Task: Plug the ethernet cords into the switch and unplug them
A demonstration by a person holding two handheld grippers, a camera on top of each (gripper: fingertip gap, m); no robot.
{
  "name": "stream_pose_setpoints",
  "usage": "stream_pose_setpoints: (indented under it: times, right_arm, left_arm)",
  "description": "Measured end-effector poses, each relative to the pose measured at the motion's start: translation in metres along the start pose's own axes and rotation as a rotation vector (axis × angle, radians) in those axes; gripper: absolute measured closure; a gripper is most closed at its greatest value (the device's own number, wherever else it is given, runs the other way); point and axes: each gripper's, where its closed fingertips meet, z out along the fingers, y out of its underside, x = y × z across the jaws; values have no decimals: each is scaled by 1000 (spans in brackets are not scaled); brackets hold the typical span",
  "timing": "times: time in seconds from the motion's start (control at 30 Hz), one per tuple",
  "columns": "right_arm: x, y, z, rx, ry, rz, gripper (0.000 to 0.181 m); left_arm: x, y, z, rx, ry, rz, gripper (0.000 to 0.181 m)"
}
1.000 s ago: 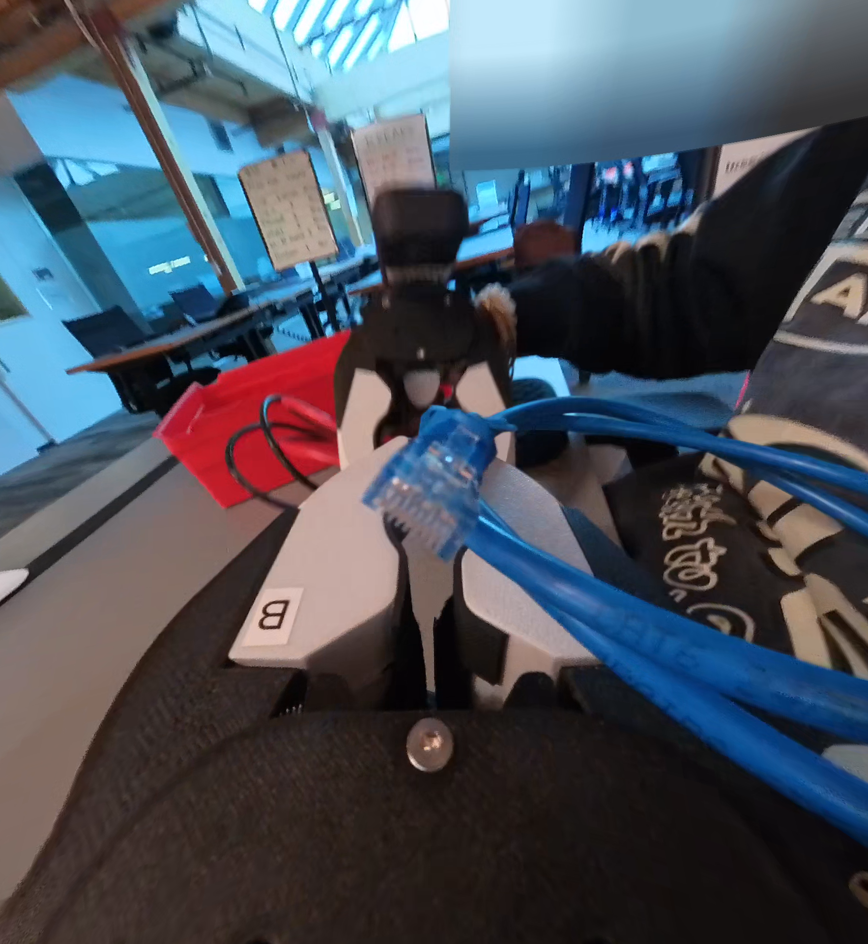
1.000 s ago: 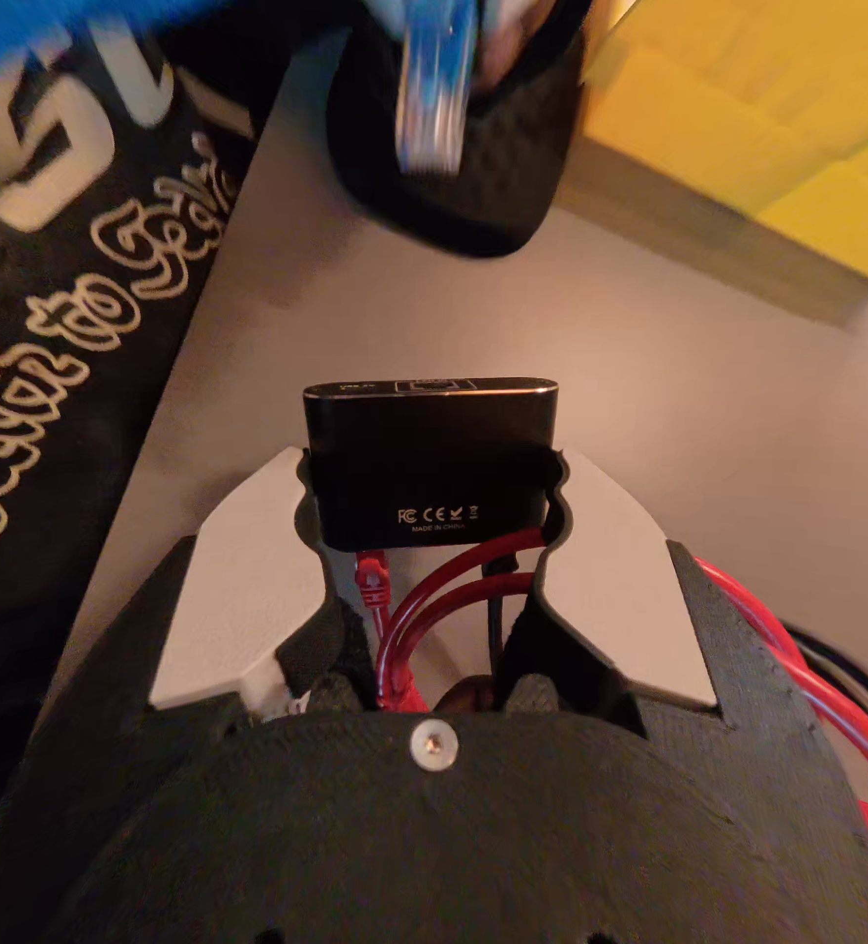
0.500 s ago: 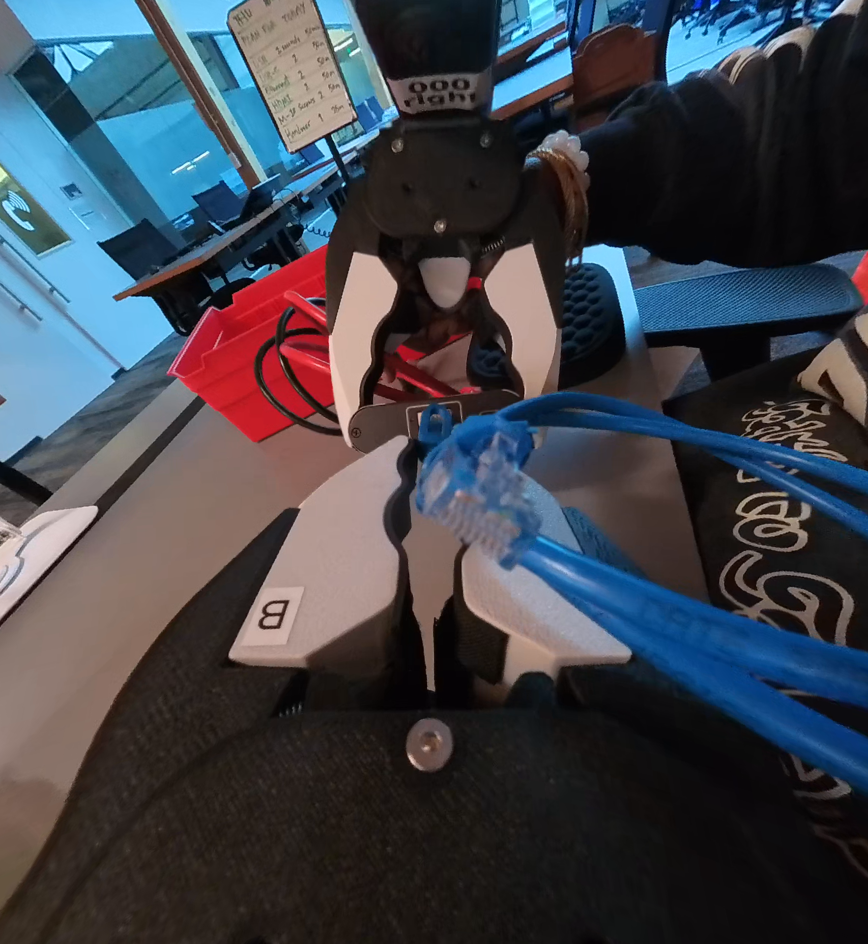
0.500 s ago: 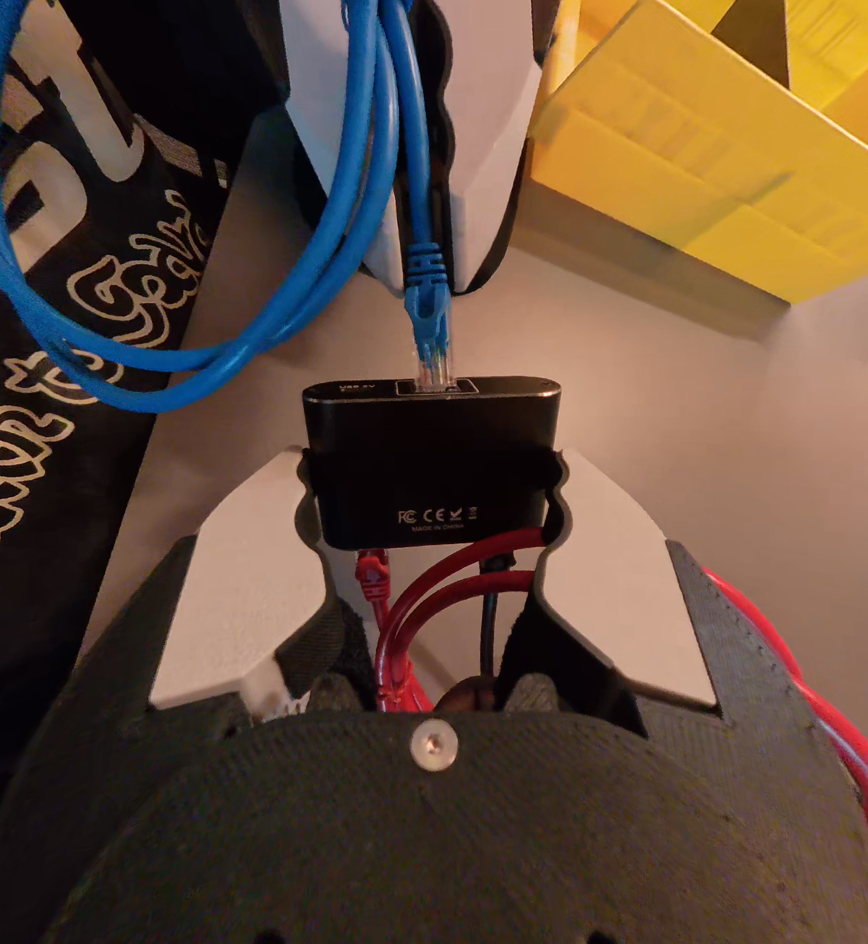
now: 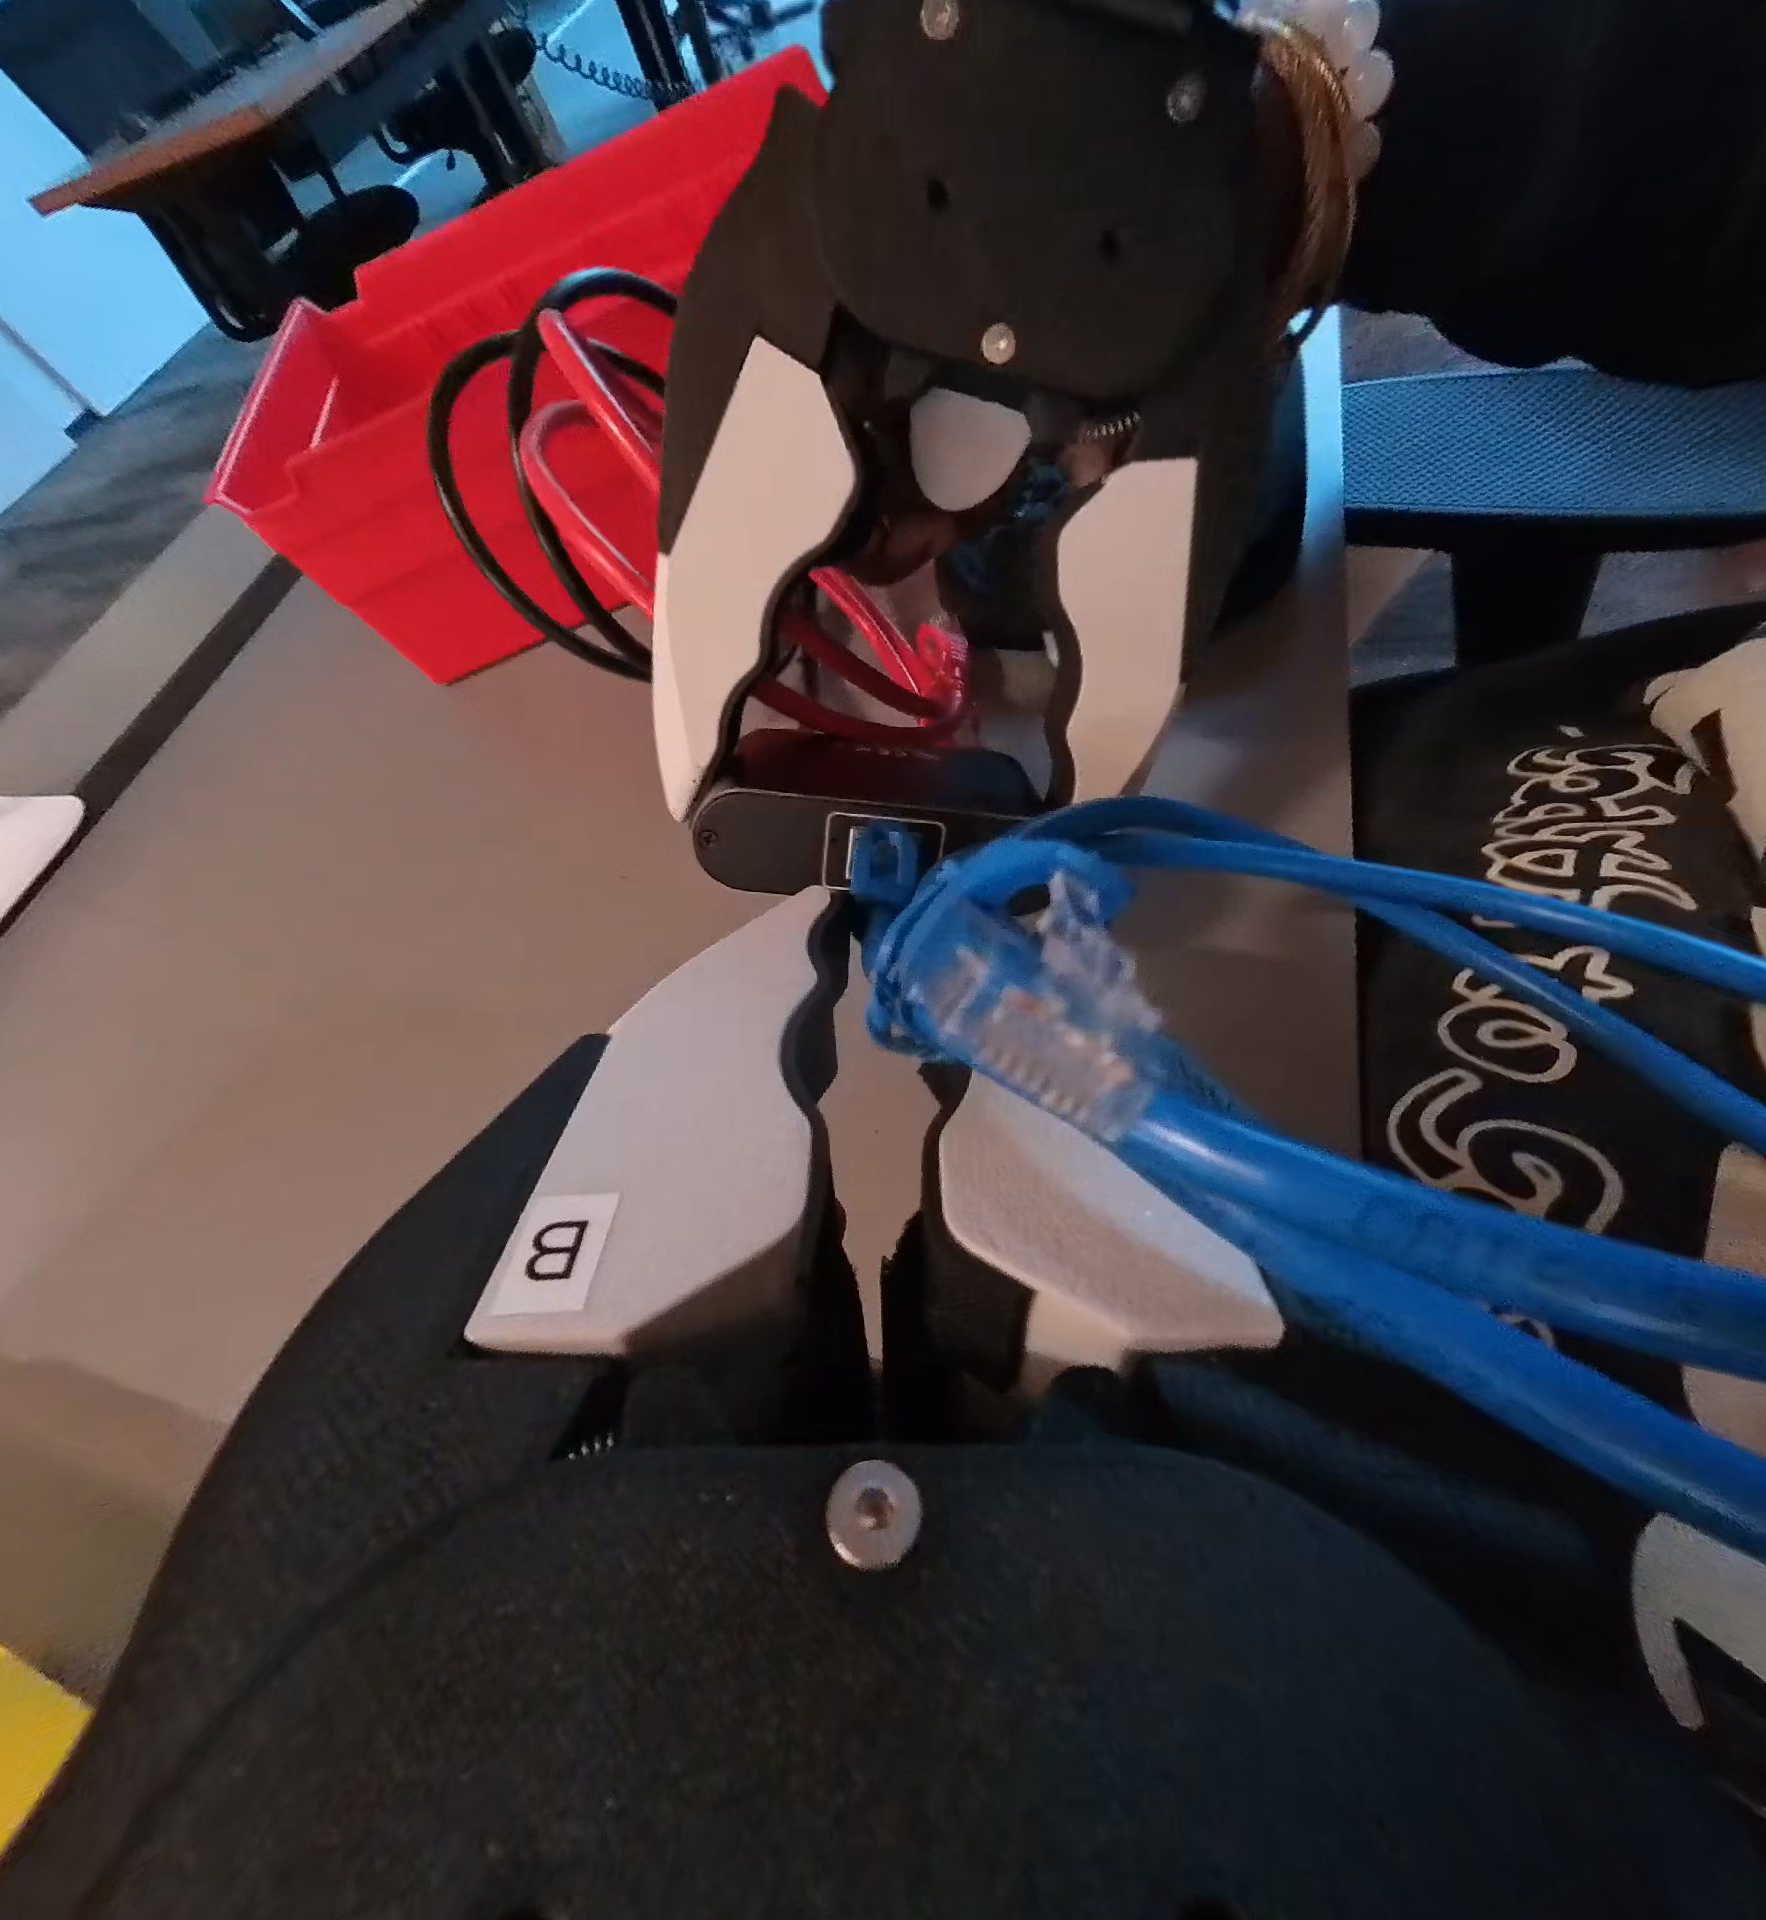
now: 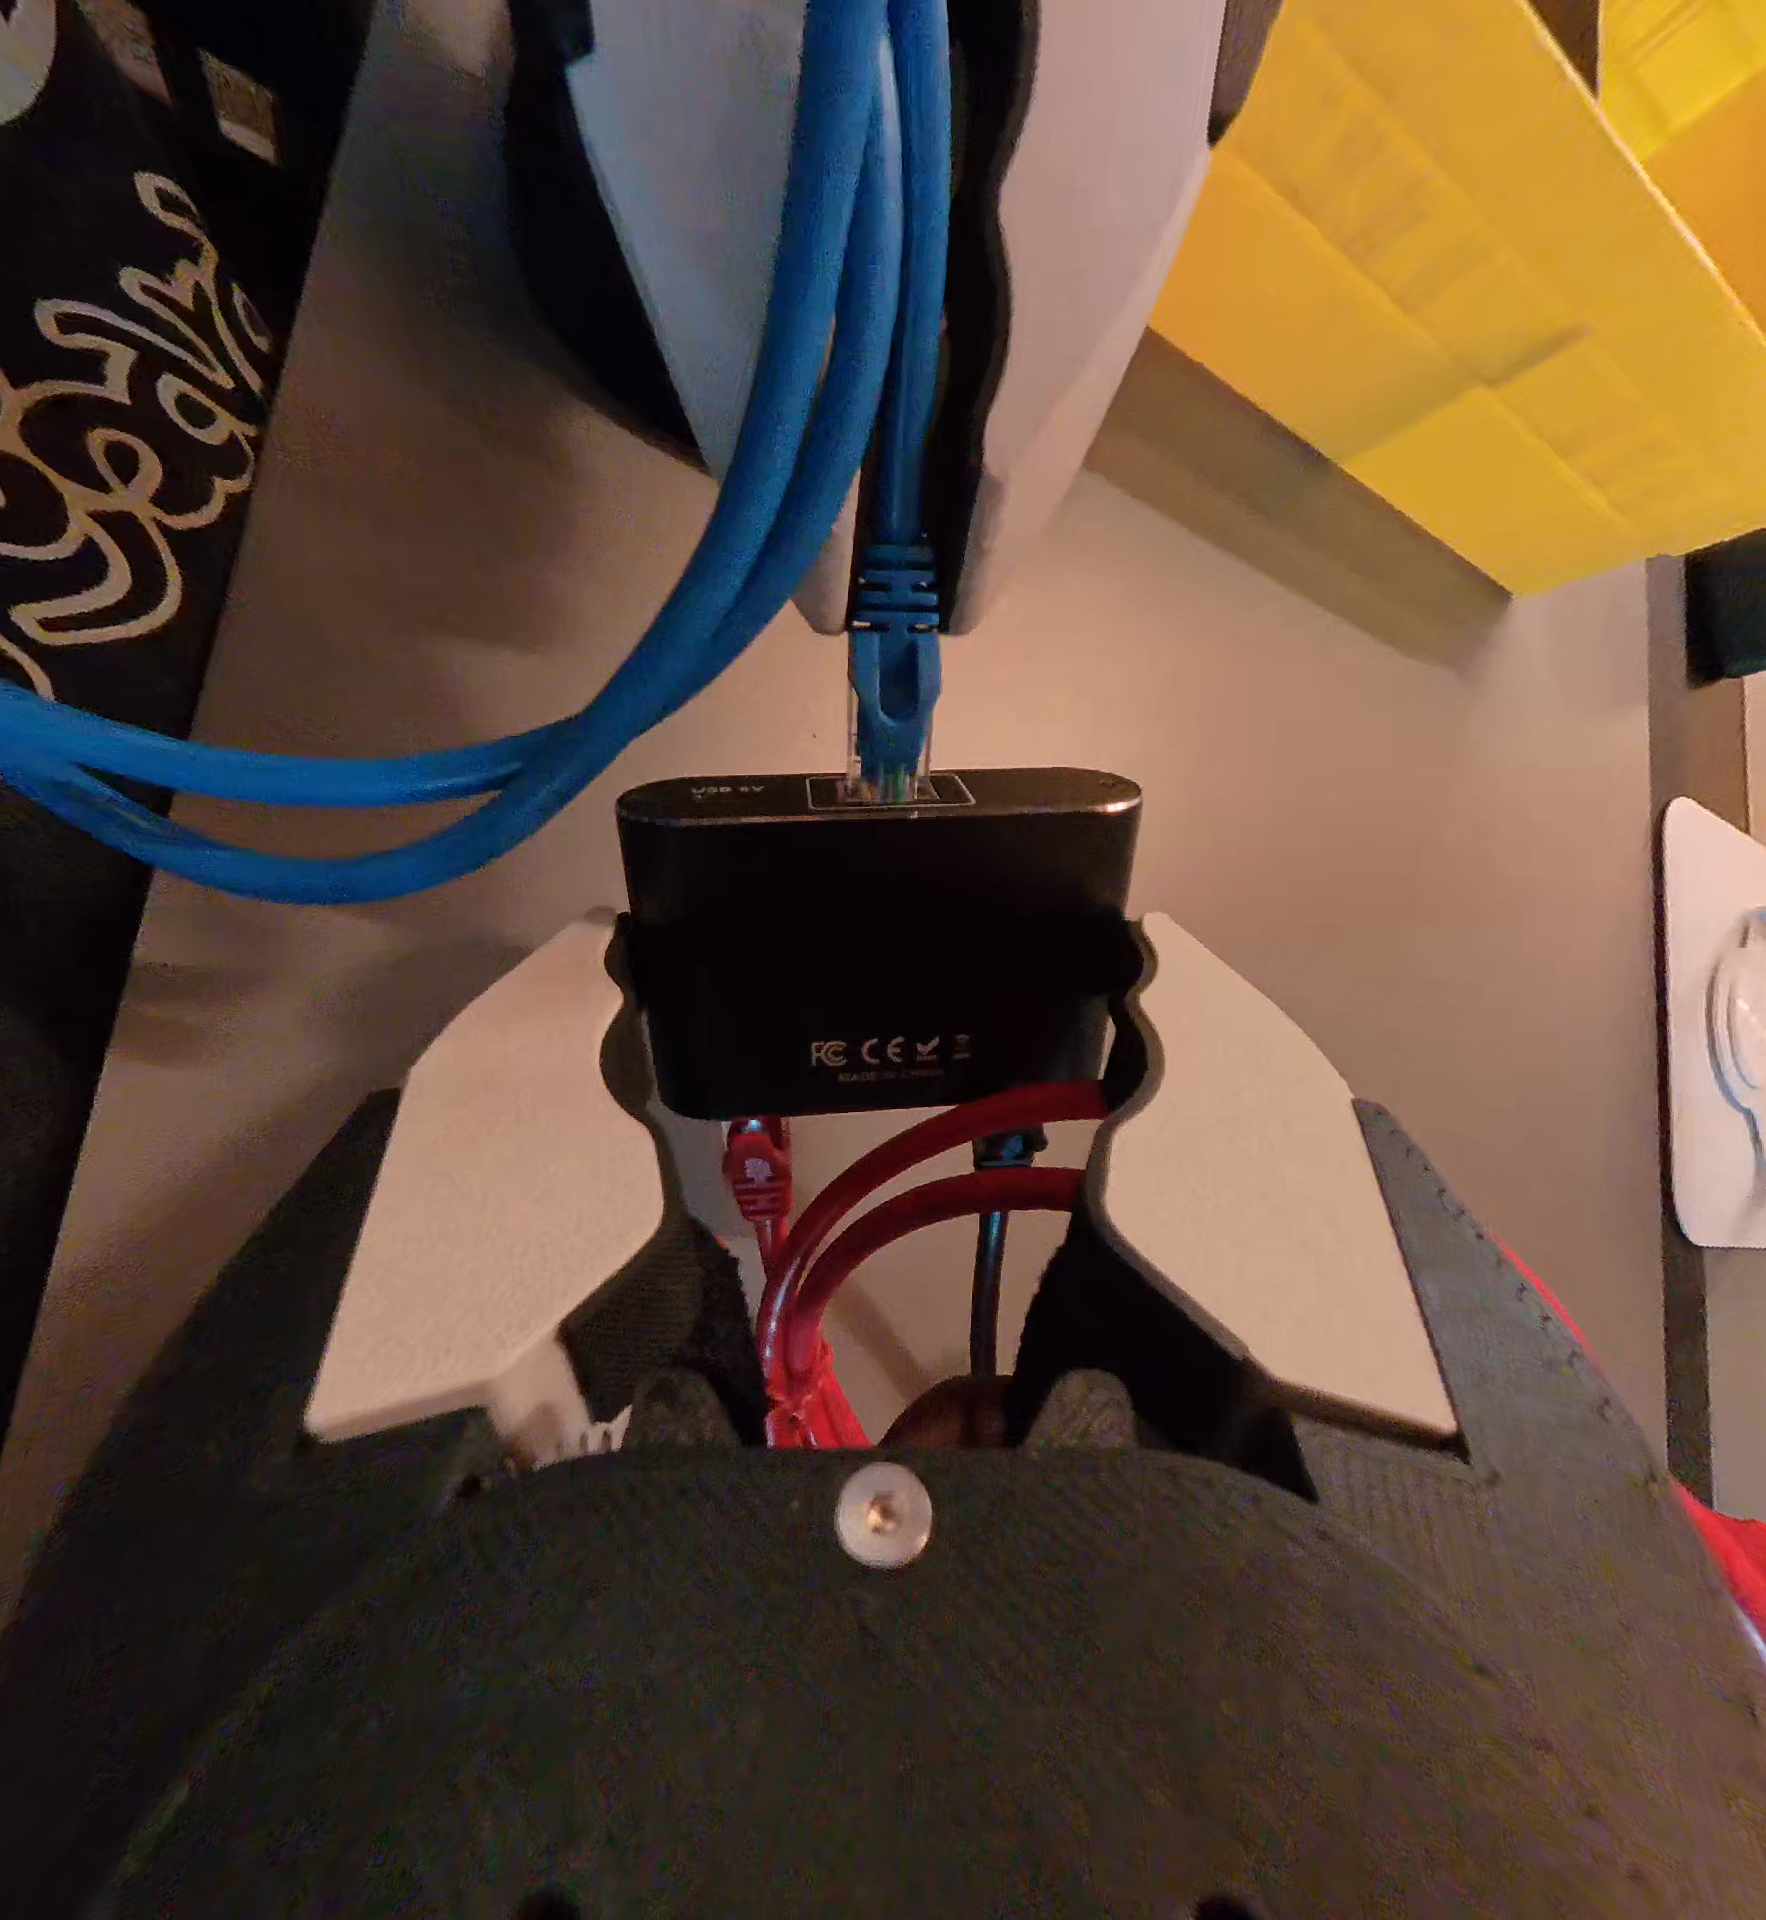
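Left wrist view: your left gripper point(image 5: 874, 935), jaws nearly together, pinches the blue cord point(image 5: 1378, 1236) with its plug point(image 5: 881, 857) at the switch point(image 5: 817, 847) port; a loose plug end point(image 5: 1055, 1018) dangles beside.
Right wrist view: your right gripper point(image 6: 874, 997), level above the table point(image 6: 1326, 779), jaws clamped on the switch flanks; red cords point(image 6: 858, 1216) trail behind.

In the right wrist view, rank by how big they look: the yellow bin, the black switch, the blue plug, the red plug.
1. yellow bin
2. black switch
3. blue plug and red plug: look alike, unranked.
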Motion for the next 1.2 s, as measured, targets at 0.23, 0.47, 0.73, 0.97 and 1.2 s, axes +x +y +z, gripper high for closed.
stream_pose_setpoints:
  times: [0.23,0.47,0.73,0.97,1.2]
  right_arm:
    - [-5,5,8,8,-2,-14,96]
    - [38,-25,-26,98,209,-71,95]
    - [130,-67,-126,278,596,-6,95]
    - [188,-50,-223,493,793,321,95]
    - [207,53,-254,422,919,666,95]
  left_arm:
    - [4,12,9,-63,25,38,170]
    - [-24,-29,-18,287,-62,-29,145]
    - [-86,-43,-73,695,-449,-171,143]
    - [-82,-35,-58,622,-473,-88,144]
    - [-81,-34,-55,625,-455,-109,145]
